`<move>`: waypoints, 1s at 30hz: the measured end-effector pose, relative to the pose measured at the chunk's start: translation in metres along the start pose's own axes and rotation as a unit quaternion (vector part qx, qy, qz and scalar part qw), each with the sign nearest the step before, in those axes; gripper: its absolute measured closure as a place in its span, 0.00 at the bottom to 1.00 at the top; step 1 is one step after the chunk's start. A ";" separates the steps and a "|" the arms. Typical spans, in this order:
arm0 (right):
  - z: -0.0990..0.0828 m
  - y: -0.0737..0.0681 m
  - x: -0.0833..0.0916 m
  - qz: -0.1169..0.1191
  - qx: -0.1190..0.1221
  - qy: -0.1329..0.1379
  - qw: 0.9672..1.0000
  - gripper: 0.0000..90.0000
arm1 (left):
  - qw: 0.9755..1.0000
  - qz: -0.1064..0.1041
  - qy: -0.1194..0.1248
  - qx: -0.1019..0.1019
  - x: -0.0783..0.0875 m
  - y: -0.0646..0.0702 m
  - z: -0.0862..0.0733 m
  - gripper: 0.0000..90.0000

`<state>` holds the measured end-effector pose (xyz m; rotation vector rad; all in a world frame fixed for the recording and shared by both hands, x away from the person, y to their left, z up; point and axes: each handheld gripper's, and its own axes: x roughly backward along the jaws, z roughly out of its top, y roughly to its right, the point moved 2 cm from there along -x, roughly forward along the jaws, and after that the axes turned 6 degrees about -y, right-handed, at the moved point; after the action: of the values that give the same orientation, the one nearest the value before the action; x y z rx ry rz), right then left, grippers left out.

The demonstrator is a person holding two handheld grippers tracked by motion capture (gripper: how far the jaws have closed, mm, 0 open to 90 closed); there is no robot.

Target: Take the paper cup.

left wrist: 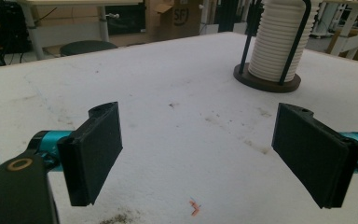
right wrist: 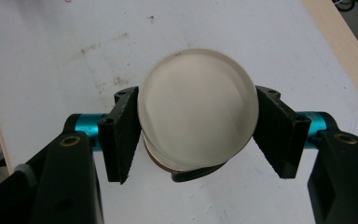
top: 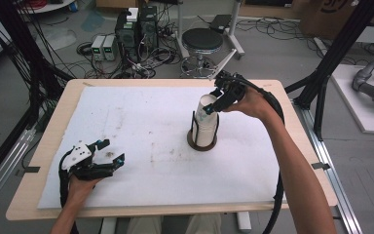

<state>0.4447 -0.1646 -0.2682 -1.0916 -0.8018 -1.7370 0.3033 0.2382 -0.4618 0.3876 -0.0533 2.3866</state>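
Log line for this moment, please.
right gripper: jaws closed on top cup of stack in holder | left gripper: open, idle over white mat

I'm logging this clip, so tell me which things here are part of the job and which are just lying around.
In the job:
- top paper cup, gripped by the right tongs
- stack of paper cups
- black cup holder
- white mat
- left tongs, open, resting idle

Lying about:
- stool
- power boxes and cables on the floor
- cardboard box
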 end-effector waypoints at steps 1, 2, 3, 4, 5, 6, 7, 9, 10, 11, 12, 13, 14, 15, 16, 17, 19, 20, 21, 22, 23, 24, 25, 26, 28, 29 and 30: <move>0.000 0.000 0.000 0.000 0.000 0.000 1.000 0.41 | 1.000 0.000 0.000 0.001 0.000 0.000 0.000 0.18; -0.001 0.000 0.001 0.001 -0.001 0.000 1.000 0.41 | 1.000 0.000 0.000 0.000 0.000 0.000 0.000 0.18; -0.001 0.000 0.001 0.002 -0.003 0.000 1.000 0.41 | 1.000 0.000 -0.001 0.000 0.000 0.000 0.000 0.18; -0.001 0.000 0.001 0.002 -0.003 0.000 1.000 0.41 | 1.000 0.000 0.000 0.000 0.000 0.000 0.000 0.18; -0.001 0.000 0.001 0.001 -0.003 0.001 1.000 0.41 | 1.000 0.000 0.000 0.000 0.000 0.000 0.000 0.18; -0.001 0.001 0.001 0.000 -0.002 0.001 1.000 0.41 | 1.000 0.000 0.000 0.000 0.000 0.000 0.000 0.18; -0.001 0.001 0.001 0.000 -0.002 0.002 1.000 0.41 | 1.000 0.000 0.000 0.000 0.000 0.000 0.000 0.18; -0.001 0.000 0.002 0.001 -0.005 0.002 1.000 0.41 | 1.000 0.000 0.000 -0.001 0.000 0.000 0.000 0.18; -0.001 0.000 0.003 0.001 -0.003 0.004 1.000 0.41 | 1.000 0.000 0.000 -0.001 0.000 0.000 0.000 0.18; -0.001 0.001 0.003 0.000 -0.002 0.007 1.000 0.41 | 1.000 0.000 0.000 0.000 0.000 0.000 0.000 0.18; -0.001 0.000 0.004 -0.001 -0.003 0.009 1.000 0.41 | 1.000 0.000 0.000 -0.001 0.000 0.000 0.000 0.18; -0.001 0.000 0.004 -0.001 -0.003 0.009 1.000 0.41 | 1.000 0.000 0.000 -0.001 0.000 0.000 0.000 0.18; -0.001 0.001 0.006 0.000 0.000 0.016 1.000 0.41 | 1.000 0.000 0.000 0.000 0.000 0.000 0.000 0.18; -0.001 0.001 0.006 0.000 0.000 0.016 1.000 0.41 | 1.000 0.000 0.000 0.000 0.000 0.000 0.000 0.18; -0.002 0.001 0.010 -0.001 -0.006 0.023 1.000 0.41 | 1.000 0.000 0.000 -0.001 0.000 0.000 0.000 0.18; -0.002 0.001 0.011 -0.001 -0.004 0.026 1.000 0.42 | 1.000 0.001 0.000 -0.001 0.000 0.000 0.000 0.18; -0.002 0.001 0.012 -0.001 -0.005 0.024 1.000 0.42 | 1.000 0.001 0.000 -0.001 0.000 0.000 0.000 0.18; -0.001 0.001 0.014 -0.002 -0.001 0.024 1.000 0.42 | 1.000 0.001 0.000 -0.001 0.000 0.000 0.000 0.18; -0.001 0.001 0.014 -0.002 -0.001 0.024 1.000 0.42 | 1.000 0.000 0.000 0.000 0.000 0.000 0.000 0.18; 0.001 0.000 0.017 -0.005 0.000 0.028 1.000 0.42 | 1.000 0.000 0.000 0.000 0.000 0.000 0.000 0.18; 0.001 0.000 0.017 -0.005 0.000 0.028 1.000 0.42 | 1.000 0.001 0.000 -0.001 0.000 0.000 0.000 0.18; 0.003 0.000 0.020 -0.008 0.002 0.030 1.000 0.42 | 1.000 0.001 0.000 -0.001 0.000 0.000 0.000 0.18; 0.004 0.000 0.021 -0.007 0.002 0.030 1.000 0.42 | 1.000 0.001 0.000 -0.001 0.000 0.000 0.000 0.18; 0.004 0.000 0.021 -0.007 0.002 0.030 1.000 0.42 | 1.000 0.001 0.000 0.000 0.000 0.000 0.000 0.18; 0.005 0.000 0.025 -0.009 0.002 0.031 0.999 0.42 | 1.000 0.000 0.000 0.000 0.000 0.000 0.000 0.18; 0.005 0.000 0.026 -0.010 0.003 0.033 0.999 0.42 | 1.000 0.000 0.000 -0.001 0.000 0.000 0.000 0.18; 0.006 0.000 0.030 -0.012 0.004 0.037 0.999 0.42 | 1.000 0.000 0.000 -0.001 0.000 0.000 0.000 0.18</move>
<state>0.4405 -0.1696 -0.2377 -1.0107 -0.7776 -1.7828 0.3034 0.2382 -0.4619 0.3872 -0.0547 2.3869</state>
